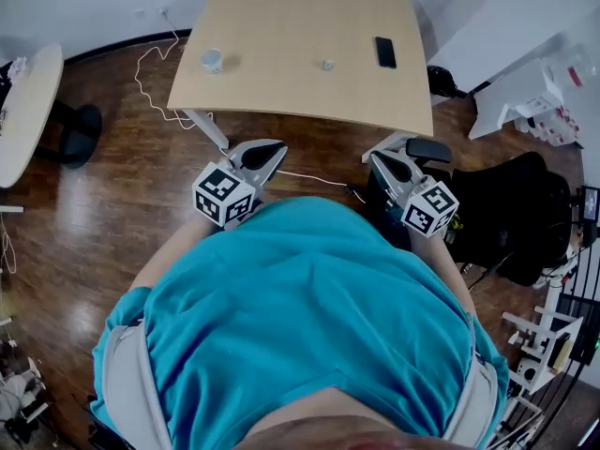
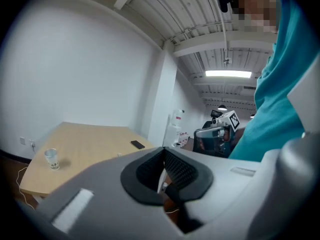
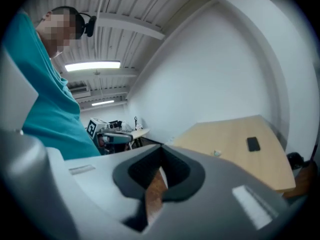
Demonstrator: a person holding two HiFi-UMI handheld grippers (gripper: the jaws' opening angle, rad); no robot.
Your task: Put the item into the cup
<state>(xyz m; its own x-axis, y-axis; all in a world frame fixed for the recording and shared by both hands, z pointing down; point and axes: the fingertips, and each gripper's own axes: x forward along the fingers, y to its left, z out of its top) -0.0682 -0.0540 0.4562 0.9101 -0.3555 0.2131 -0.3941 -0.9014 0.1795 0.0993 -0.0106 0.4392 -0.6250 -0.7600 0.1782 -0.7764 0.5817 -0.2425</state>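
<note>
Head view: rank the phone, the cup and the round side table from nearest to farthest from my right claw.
From the right claw:
1. Phone, straight ahead, on the right part of the wooden table.
2. Cup, on that table's left part.
3. Round side table, far left, across the floor.

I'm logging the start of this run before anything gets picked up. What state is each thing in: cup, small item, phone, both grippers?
cup: upright on the table, contents not visible.
small item: on the table, apart from the cup, not picked up.
phone: lying flat, screen dark.
left gripper: jaws together, holding nothing.
right gripper: jaws together, holding nothing.
</note>
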